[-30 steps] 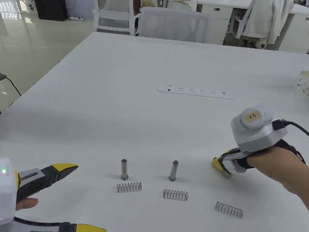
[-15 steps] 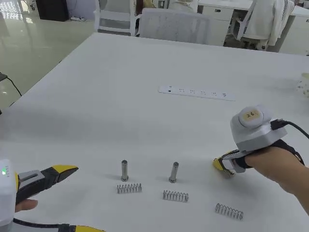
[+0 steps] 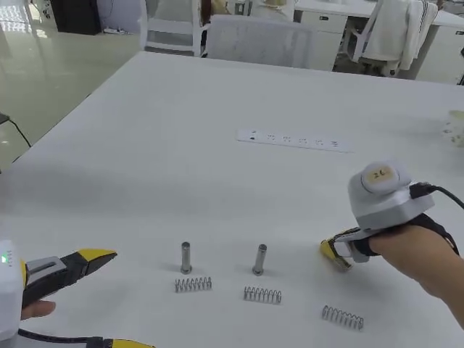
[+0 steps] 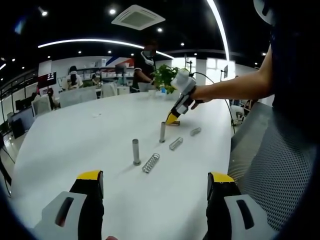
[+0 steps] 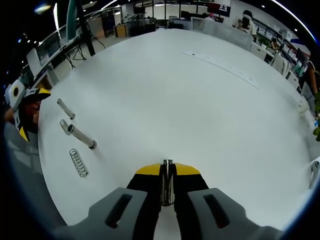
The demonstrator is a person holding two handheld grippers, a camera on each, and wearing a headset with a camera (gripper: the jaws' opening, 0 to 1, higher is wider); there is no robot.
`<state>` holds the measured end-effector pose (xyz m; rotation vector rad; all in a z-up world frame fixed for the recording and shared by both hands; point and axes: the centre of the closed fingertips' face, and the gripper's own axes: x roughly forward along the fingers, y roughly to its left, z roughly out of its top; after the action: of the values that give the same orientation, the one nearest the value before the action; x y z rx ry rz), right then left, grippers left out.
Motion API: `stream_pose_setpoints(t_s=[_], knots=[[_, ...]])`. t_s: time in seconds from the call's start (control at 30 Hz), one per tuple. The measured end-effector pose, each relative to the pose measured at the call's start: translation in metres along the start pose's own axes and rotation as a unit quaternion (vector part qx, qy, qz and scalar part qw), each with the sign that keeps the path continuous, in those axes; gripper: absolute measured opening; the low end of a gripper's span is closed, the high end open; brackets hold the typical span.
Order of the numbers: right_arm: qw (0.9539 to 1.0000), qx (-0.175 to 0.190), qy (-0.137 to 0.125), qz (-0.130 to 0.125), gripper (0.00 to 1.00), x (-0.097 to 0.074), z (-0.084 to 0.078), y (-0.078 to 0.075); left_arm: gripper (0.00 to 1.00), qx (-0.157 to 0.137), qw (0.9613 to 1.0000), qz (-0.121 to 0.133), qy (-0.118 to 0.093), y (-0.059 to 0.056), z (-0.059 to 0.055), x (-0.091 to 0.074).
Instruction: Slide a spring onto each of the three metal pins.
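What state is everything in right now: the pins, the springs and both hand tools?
Left pin: upright, bare.
Middle pin: upright, bare.
Left spring: lying loose.
Middle spring: lying loose.
Right spring: lying loose.
Left tool: open, empty.
Right tool: shut on third pin.

The left gripper (image 4: 155,177) is hovering with its 2 jaws spread wide, while the right gripper (image 5: 168,174) is clamping a metal pin (image 5: 168,189) between its jaws.

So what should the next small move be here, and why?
Probably the open left claw should reach for the nearest spring: all three springs lie loose, two pins stand bare, and the right claw is shut on the third pin.
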<state>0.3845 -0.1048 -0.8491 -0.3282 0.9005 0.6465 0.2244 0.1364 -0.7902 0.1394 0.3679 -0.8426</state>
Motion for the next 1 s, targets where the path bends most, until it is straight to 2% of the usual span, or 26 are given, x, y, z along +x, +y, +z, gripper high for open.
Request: stream_pose_setpoints(t_s=[0.43,1.0], knots=[[0.9997,-0.01,-0.022,-0.003,0.05,-0.022,0.006,0.009,0.82,0.007,1.0,-0.004,-0.004,-0.004,0.003,0.0],[0.9991,-0.011,-0.042,-0.003,0.05,-0.036,0.006,0.017,0.82,0.016,0.9998,-0.01,-0.008,-0.008,0.009,0.001]])
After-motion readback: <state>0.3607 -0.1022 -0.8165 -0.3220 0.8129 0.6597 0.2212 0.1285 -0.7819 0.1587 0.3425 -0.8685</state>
